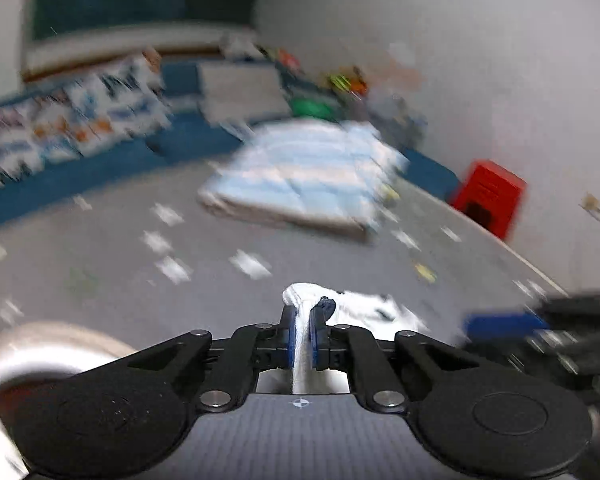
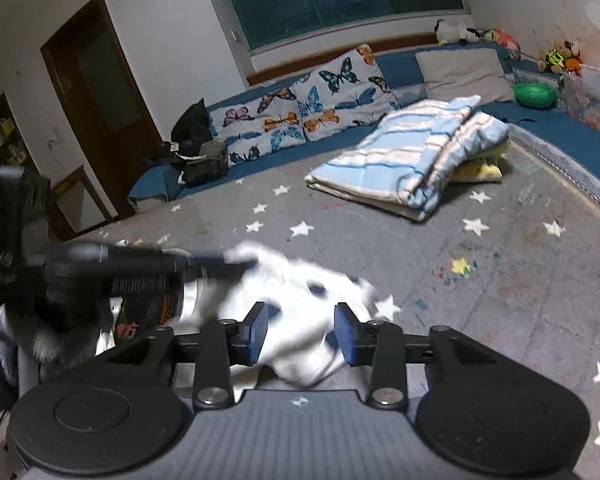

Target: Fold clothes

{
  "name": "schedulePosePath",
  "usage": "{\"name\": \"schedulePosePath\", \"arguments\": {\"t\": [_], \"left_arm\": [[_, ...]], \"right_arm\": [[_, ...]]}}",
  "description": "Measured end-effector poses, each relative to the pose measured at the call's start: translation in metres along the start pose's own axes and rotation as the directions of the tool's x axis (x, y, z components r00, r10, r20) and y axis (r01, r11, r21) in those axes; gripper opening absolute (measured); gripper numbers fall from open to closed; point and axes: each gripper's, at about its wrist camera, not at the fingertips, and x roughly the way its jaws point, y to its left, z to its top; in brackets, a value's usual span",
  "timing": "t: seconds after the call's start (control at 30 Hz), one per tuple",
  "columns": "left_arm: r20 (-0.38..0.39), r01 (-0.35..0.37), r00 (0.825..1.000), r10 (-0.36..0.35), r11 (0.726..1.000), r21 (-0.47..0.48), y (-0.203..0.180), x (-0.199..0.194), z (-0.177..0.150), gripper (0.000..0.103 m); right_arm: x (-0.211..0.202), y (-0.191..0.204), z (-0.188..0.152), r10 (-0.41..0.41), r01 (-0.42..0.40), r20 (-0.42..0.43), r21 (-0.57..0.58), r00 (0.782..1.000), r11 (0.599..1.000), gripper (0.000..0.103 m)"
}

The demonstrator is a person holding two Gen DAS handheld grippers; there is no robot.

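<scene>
two wrist-camera views of a bedroom floor covered by a grey carpet with white stars [image 2: 500,300]. the left gripper [image 1: 302,314] has its blue pads pressed close together, pinching a bunched fold of a white garment with dark spots [image 2: 300,300]; the cloth runs back between the pads toward the camera. this view is motion-blurred. the right gripper [image 2: 301,330] has its jaws spread wide, with nothing pinched; the garment lies loosely crumpled on the carpet between and just ahead of them. in the right wrist view the left gripper reaches in from the left edge, its tip at the garment's upper left corner.

one folded blue-and-white striped blanket [image 2: 412,156] lies well apart from the garment, farther up the carpet, with something yellow tucked under its right end. open carpet spreads between garment and blanket, and to the right. a low blue cushioned bench [image 2: 548,120] borders the carpet at the back and right. on it rest one butterfly-print pillow [image 2: 304,104], one plain grey pillow [image 2: 464,72] and one green bowl [image 2: 534,94]. one red box [image 1: 490,196] stands by the white wall in the left wrist view.
</scene>
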Motion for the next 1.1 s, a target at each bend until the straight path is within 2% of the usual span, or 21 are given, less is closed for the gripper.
{"name": "schedulePosePath", "arguments": {"t": [0.1,0.2,0.27,0.3,0.33,0.37,0.53,0.63,0.67,0.8,0.93,1.0,1.1], "left_arm": [[0.062,-0.100,0.993,0.102,0.994,-0.036,0.024,-0.002,0.014,0.008],[0.057,-0.172,0.983,0.176,0.983,-0.070,0.049,-0.002,0.023,0.012],[0.050,-0.179,0.982,0.184,0.979,-0.100,0.065,-0.007,0.025,0.017],[0.050,-0.184,0.980,0.191,0.976,-0.115,0.071,-0.012,0.025,0.024],[0.050,-0.190,0.979,0.198,0.973,-0.129,0.078,-0.016,0.025,0.038],[0.059,-0.195,0.977,0.204,0.971,-0.137,0.083,-0.024,0.025,0.040],[0.103,-0.219,0.966,0.237,0.963,-0.160,0.107,-0.074,0.020,0.041],[0.119,-0.262,0.951,0.285,0.949,-0.175,0.123,-0.107,0.012,0.042],[0.122,-0.277,0.946,0.301,0.943,-0.183,0.130,-0.117,0.007,0.045],[0.108,-0.400,0.897,0.429,0.890,-0.218,0.158,-0.152,-0.011,0.047],[0.036,-0.480,0.859,0.511,0.827,-0.294,0.196,-0.172,-0.035,0.049],[0.009,-0.505,0.845,0.535,0.803,-0.317,0.209,-0.175,-0.047,0.049],[-0.021,-0.507,0.847,0.531,0.797,-0.327,0.220,-0.166,-0.054,0.049]], "right_arm": [[0.008,0.009,0.003,0.022,-0.022,-0.008,-0.021,1.000,1.000,0.037],[0.022,0.023,0.004,0.036,-0.039,-0.034,-0.072,0.999,0.997,0.037],[0.033,0.034,0.004,0.042,-0.047,-0.048,-0.114,0.998,0.992,0.037],[0.039,0.039,0.005,0.044,-0.051,-0.054,-0.135,0.998,0.990,0.037],[0.045,0.045,0.005,0.049,-0.058,-0.061,-0.155,0.997,0.986,0.037],[0.051,0.050,0.006,0.057,-0.068,-0.069,-0.175,0.996,0.982,0.037],[0.089,0.074,0.013,0.030,-0.051,-0.082,-0.278,0.996,0.959,0.036],[0.116,0.075,0.021,0.018,-0.045,-0.100,-0.279,0.995,0.959,0.036],[0.124,0.075,0.023,0.009,-0.038,-0.106,-0.280,0.994,0.959,0.036],[0.151,0.071,0.027,-0.043,0.006,-0.117,-0.297,0.992,0.955,0.036],[0.166,0.066,0.034,-0.089,0.058,-0.086,-0.317,0.992,0.947,0.037],[0.170,0.063,0.039,-0.114,0.083,-0.081,-0.311,0.990,0.947,0.037],[0.176,0.056,0.048,-0.182,0.154,-0.062,-0.317,0.981,0.936,0.037]]}}
